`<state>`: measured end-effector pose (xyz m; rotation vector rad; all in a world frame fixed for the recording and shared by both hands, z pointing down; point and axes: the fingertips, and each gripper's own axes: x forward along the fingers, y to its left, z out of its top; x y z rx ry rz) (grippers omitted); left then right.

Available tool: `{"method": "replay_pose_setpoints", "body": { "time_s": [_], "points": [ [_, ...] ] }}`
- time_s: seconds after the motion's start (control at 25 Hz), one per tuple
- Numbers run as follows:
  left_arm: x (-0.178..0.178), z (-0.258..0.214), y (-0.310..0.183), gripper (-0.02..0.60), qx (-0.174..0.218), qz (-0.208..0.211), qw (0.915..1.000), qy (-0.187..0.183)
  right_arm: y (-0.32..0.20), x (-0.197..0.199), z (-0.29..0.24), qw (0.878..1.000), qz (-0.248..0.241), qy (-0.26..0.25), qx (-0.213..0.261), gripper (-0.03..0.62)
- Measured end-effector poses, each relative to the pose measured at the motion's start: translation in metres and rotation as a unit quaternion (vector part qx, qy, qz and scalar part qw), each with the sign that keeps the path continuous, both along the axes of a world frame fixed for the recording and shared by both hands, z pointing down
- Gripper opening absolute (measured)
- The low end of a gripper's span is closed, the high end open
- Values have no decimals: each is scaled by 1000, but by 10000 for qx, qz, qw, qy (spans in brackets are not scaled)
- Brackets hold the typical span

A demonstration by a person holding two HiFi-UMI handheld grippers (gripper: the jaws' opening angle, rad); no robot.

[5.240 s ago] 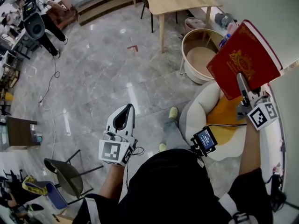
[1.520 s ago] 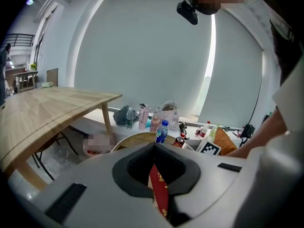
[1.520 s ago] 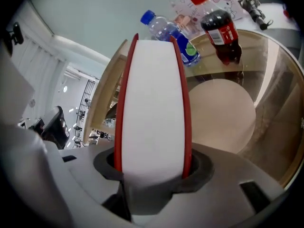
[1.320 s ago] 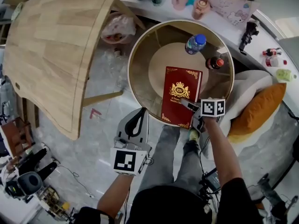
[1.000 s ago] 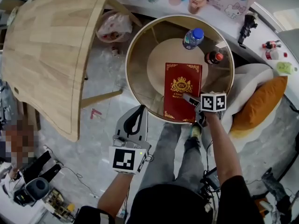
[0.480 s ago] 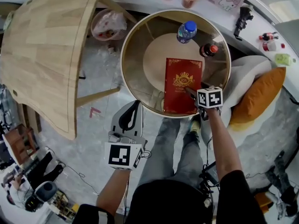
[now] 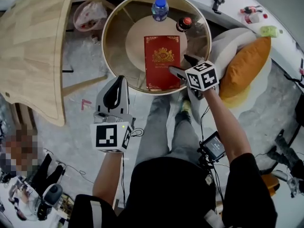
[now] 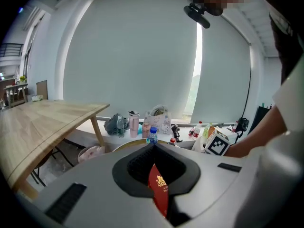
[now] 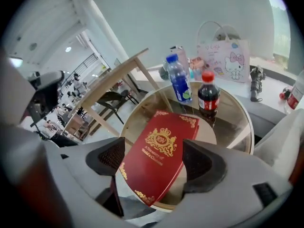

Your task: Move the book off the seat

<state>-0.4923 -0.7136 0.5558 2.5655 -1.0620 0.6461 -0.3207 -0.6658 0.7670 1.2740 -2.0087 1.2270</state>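
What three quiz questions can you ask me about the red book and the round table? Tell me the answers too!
1. True or false: the red book lies on the orange cushion.
2. How many bottles stand on the round table? A one, B two, C four.
3. Fill the gap: the fingers of the right gripper are ___ and do not squeeze the book.

Key
1. False. It lies flat on the table.
2. B. There is a water bottle and a cola bottle.
3. Open.
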Motion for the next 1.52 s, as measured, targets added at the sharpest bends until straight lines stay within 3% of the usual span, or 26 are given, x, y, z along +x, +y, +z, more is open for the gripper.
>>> {"method": "replay_pose_setpoints", "body": {
  "time_s": [0.2,0.32,0.36,0.44,0.52,0.64,0.88,1.2,1.52],
  "points": [
    [19,-40,27,11,218,40,9997,64,18,9,-112,9948,-247,-171,974,385],
    [33,-68,51,11,390,60,9992,114,38,27,-182,9873,-143,-112,1576,371],
    [38,-78,61,11,455,73,9989,122,46,35,-205,9837,-50,-28,1795,340],
    [46,-98,81,11,582,87,9982,140,65,53,-252,9731,127,254,2285,154],
    [51,-119,97,11,733,70,9971,205,83,68,-298,9591,185,504,2779,60],
    [52,-146,120,11,930,-47,9951,326,111,89,-349,9410,386,666,3296,38],
    [41,-191,173,11,1053,-223,9930,492,178,115,-410,9265,801,767,3597,25],
    [51,-240,211,11,1507,-195,9858,720,229,119,-453,9073,604,1142,4002,23],
    [62,-257,236,11,1664,-91,9827,807,253,123,-468,9008,601,1191,4133,23]
  ]
}}
